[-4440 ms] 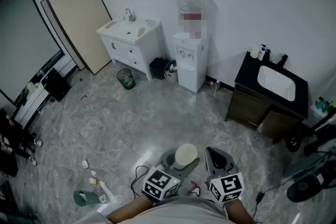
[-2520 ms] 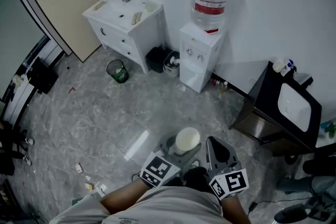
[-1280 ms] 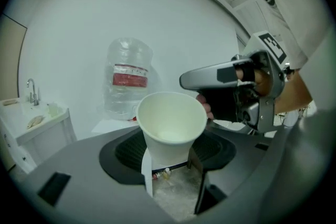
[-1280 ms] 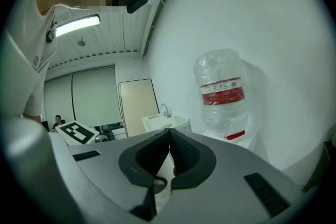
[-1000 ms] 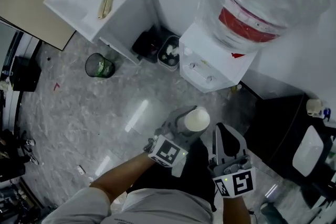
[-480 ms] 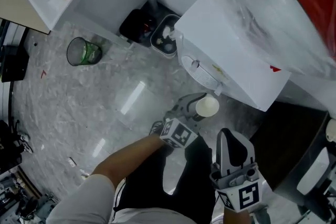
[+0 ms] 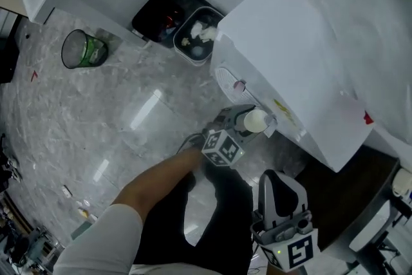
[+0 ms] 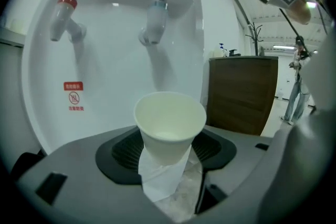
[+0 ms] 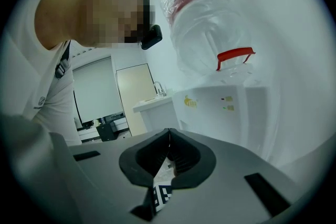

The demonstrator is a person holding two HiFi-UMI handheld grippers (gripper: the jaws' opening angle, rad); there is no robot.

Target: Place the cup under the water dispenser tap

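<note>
– Left gripper view says it best: the left tongs (image 8: 168, 157) are clamped on the lower wall of the white paper cup (image 8: 169, 122), which is upright, with the blue-capped tap (image 8: 155, 18) above and farther in.
– So it's not under the spout yet?
– Near, I'd say, but the rim looks a touch right of it. The red-capped tap (image 8: 64, 16) sits further left, so there's no muddling the two.
– How would you finish?
– Ease it far into the recess of the white water dispenser (image 7: 277, 42) and nudge it left. Keep it level and squeeze gently, since thin paper buckles. Let go only once it's resting.
– And the right tongs (image 9: 168, 155)?
– Pressed together, empty, hanging near the person.
</note>
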